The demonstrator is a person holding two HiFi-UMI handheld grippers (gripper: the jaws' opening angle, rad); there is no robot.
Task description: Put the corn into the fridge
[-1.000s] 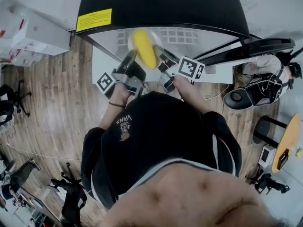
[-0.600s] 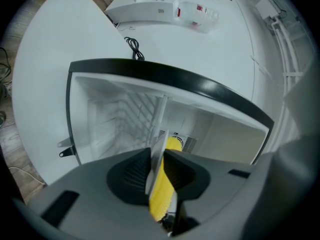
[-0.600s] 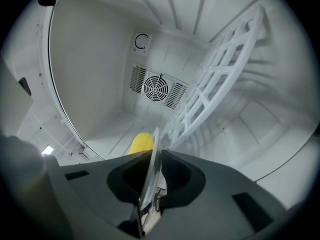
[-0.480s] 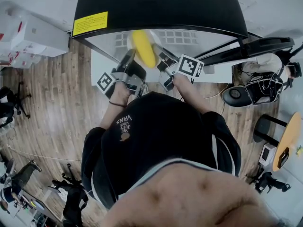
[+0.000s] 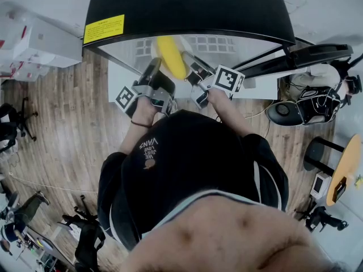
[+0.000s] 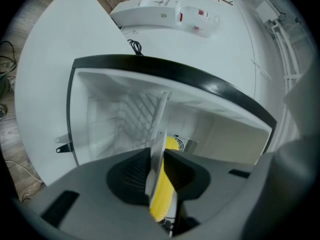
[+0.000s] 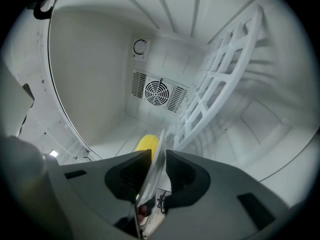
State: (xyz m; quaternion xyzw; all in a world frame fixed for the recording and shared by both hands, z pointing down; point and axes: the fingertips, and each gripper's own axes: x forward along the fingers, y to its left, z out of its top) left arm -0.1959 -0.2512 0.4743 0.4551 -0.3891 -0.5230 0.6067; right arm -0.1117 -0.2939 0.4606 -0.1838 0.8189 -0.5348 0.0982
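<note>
A yellow corn cob (image 5: 170, 55) lies on a white plate (image 5: 154, 49) held level in the mouth of the open fridge (image 5: 187, 4). My left gripper (image 5: 156, 72) is shut on the plate's left rim (image 6: 157, 154), and the corn (image 6: 162, 199) shows just beyond its jaws. My right gripper (image 5: 190, 67) is at the opposite rim (image 7: 159, 159). Its jaws have just been opening, and the thin rim stands between them with a slight gap. The tip of the corn (image 7: 147, 144) peeks past them. In the head view the person's head hides most of both arms.
Inside, the fridge has white walls, a round fan grille (image 7: 158, 91) on the back wall and a white wire shelf (image 7: 220, 84). A black door frame (image 6: 165, 74) rims the opening. Boxes (image 5: 39, 44) stand on the wooden floor at left, bags and stools (image 5: 312, 103) at right.
</note>
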